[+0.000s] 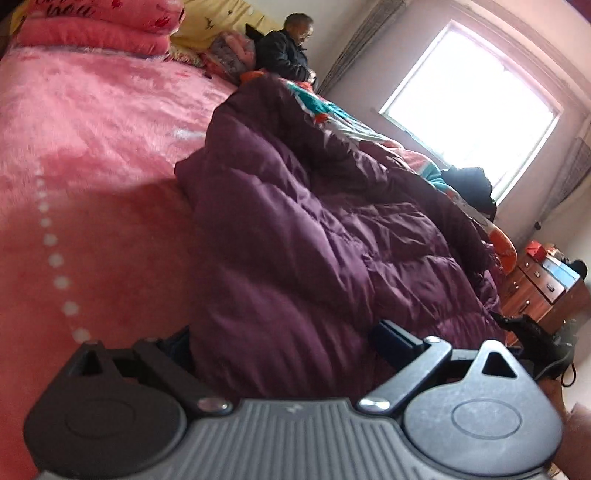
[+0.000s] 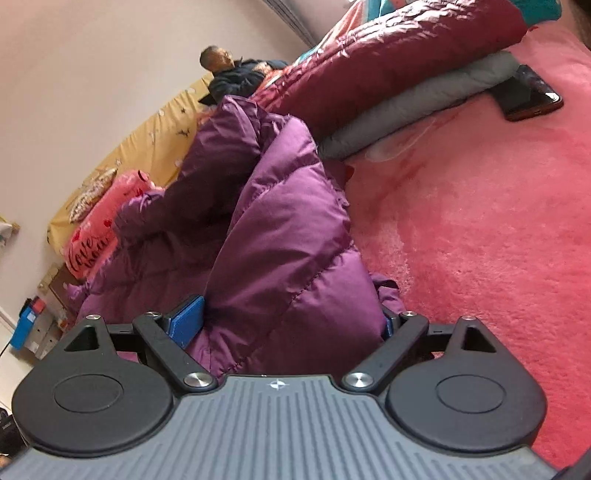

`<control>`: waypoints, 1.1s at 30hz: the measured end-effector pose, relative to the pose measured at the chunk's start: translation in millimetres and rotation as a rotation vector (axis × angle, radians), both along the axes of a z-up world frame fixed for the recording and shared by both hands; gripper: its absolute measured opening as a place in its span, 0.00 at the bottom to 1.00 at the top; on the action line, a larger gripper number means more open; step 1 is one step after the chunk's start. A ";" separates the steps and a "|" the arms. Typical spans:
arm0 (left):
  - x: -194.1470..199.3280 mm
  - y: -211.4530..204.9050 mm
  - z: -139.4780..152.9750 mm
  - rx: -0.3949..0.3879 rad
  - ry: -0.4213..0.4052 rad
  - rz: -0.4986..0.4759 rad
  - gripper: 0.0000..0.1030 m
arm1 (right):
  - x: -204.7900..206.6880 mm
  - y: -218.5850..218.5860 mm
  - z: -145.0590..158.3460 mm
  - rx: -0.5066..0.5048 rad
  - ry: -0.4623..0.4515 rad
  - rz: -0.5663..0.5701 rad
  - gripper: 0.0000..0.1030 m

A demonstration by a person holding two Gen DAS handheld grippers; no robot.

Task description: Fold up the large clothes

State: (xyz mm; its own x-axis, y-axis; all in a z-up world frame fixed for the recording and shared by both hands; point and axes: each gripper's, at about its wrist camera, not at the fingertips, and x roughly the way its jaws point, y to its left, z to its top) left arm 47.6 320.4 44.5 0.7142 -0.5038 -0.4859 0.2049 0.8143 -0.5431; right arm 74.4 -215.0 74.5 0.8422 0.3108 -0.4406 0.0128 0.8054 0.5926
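On the pink plush bedspread (image 2: 480, 240) lies a purple quilted down coat (image 2: 280, 236), bunched into thick ridges across the middle of the bed. Left gripper (image 1: 284, 339): jaws set wide around a bulky fold of the coat, fabric filling the whole gap; one blue fingertip (image 1: 395, 338) shows at the fold's right edge, the other is largely hidden behind the cloth, so the fold appears clamped between them. Right gripper (image 2: 291, 325): jaws likewise spread around a thick puffed panel of the same coat, with a blue pad (image 2: 186, 321) pressed against its left side and the opposite pad only just visible at its right edge. Behind the coat, a maroon quilt (image 2: 399, 55) rests on a grey folded layer (image 2: 417, 99), and a dark phone (image 2: 532, 98) lies on the bedspread just beside them. A folded pink blanket (image 1: 99, 26) is stacked at the head of the bed against a yellow headboard cover (image 2: 147, 140). A seated man in dark clothing (image 1: 288, 51) is at the far side of the bed. A bright window (image 1: 469, 107) and a wooden drawer chest (image 1: 543, 291) occupy the far wall.
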 end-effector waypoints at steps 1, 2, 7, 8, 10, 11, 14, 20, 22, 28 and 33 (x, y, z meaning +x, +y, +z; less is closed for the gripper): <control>0.2 -1.3 -0.9 -0.008 0.001 0.000 0.92 | 0.0 0.2 1.8 0.002 0.012 -0.003 1.00; 0.6 -3.5 -1.0 -0.010 0.002 -0.007 0.90 | -0.1 0.5 3.1 0.009 0.024 -0.009 1.00; -2.3 -3.4 0.0 -0.047 0.040 0.002 0.44 | -9.4 1.6 4.9 0.063 0.075 -0.030 0.47; -3.5 -2.4 1.4 -0.059 0.048 0.009 0.40 | -12.0 1.8 4.8 0.086 0.080 -0.037 0.44; -8.3 -3.8 5.8 -0.051 0.042 0.019 0.32 | -19.6 3.1 8.3 0.112 0.084 -0.044 0.35; -10.7 -6.5 9.0 -0.045 0.043 0.024 0.30 | -23.9 5.2 11.5 0.118 0.087 -0.045 0.34; -22.6 -7.0 18.0 -0.039 0.044 0.024 0.27 | -36.4 11.0 20.4 0.113 0.094 -0.036 0.28; -59.7 -6.7 37.6 -0.015 0.059 -0.023 0.26 | -77.6 9.4 36.8 0.121 0.096 -0.039 0.24; -76.0 -8.4 43.3 0.000 0.071 -0.049 0.26 | -91.5 7.8 40.4 0.137 0.104 -0.049 0.24; -128.9 -10.4 49.6 0.022 0.120 -0.108 0.26 | -153.7 -2.6 46.3 0.163 0.114 -0.065 0.23; -153.1 -16.0 47.1 0.099 0.140 -0.125 0.30 | -178.7 2.6 41.9 0.105 0.146 -0.068 0.23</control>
State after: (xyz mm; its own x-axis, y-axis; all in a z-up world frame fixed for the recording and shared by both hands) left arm -105.5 304.5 91.6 0.5709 -0.5294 -0.6276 0.2356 0.8378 -0.4924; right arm -104.3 -212.5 116.4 0.7922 0.3057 -0.5281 0.1574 0.7338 0.6609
